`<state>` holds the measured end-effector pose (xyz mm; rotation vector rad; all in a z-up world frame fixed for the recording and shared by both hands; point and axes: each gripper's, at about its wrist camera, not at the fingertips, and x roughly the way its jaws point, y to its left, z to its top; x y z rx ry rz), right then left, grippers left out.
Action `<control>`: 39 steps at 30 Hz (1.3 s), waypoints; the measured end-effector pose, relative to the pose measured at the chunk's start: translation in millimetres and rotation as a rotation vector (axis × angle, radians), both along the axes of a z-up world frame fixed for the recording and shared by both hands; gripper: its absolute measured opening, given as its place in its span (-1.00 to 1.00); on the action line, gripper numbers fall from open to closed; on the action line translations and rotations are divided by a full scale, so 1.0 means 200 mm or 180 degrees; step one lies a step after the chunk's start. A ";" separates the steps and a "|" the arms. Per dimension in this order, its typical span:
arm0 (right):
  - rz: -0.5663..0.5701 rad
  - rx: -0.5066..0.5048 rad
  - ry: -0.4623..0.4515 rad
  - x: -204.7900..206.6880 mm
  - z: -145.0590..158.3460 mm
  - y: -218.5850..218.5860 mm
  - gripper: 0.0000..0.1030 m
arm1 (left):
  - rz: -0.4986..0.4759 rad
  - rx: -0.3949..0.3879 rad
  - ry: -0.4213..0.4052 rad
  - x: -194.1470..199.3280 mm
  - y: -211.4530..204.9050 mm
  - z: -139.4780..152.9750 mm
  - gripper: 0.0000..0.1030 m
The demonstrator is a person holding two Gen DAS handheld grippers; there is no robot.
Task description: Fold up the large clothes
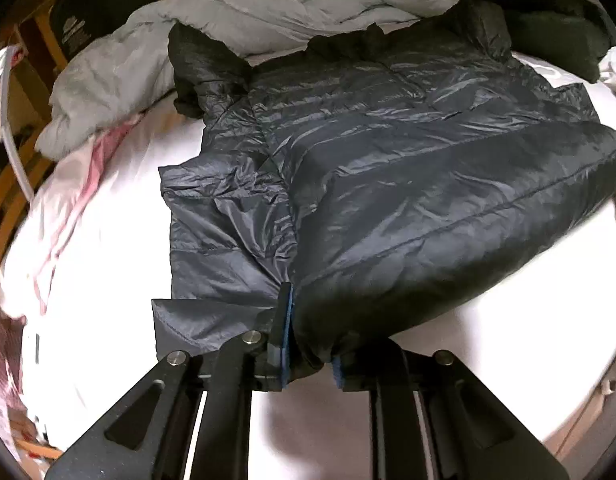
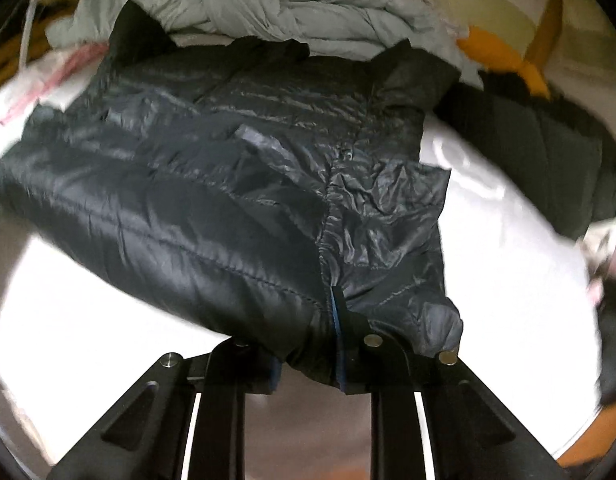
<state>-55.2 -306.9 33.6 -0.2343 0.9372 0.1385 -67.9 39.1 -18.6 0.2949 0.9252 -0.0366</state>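
Note:
A dark navy quilted puffer jacket [image 1: 387, 160] lies spread on a white bed sheet [image 1: 108, 240], collar away from me. My left gripper [image 1: 308, 344] is shut on the jacket's near hem on its left side, with fabric bunched between the blue pads. The jacket [image 2: 228, 184] also shows in the right wrist view, where my right gripper [image 2: 308, 344] is shut on the near hem on its right side. The near hem is lifted off the sheet [image 2: 88, 300]. The right view is motion-blurred.
A crumpled light grey duvet [image 1: 228, 20] lies at the head of the bed. A pink-striped cloth [image 1: 80, 184] lies at the left. A black garment [image 2: 539, 148] and an orange item [image 2: 499, 60] lie at the right. Wooden bed frame [image 1: 12, 200] at the left.

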 end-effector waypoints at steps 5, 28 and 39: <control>0.0107 0.0111 -0.0001 -0.28 0.00 -0.02 -0.57 | 0.0041 -0.0054 0.0054 -0.16 0.01 0.03 -0.63; 0.0078 0.0492 -0.0373 0.05 0.49 -0.11 -0.10 | 0.0111 -0.0428 -0.0400 0.39 0.13 0.49 0.07; -0.0148 0.0917 0.0142 0.73 0.15 -0.16 -0.08 | 0.0264 -0.0705 0.0340 1.01 0.17 0.07 0.12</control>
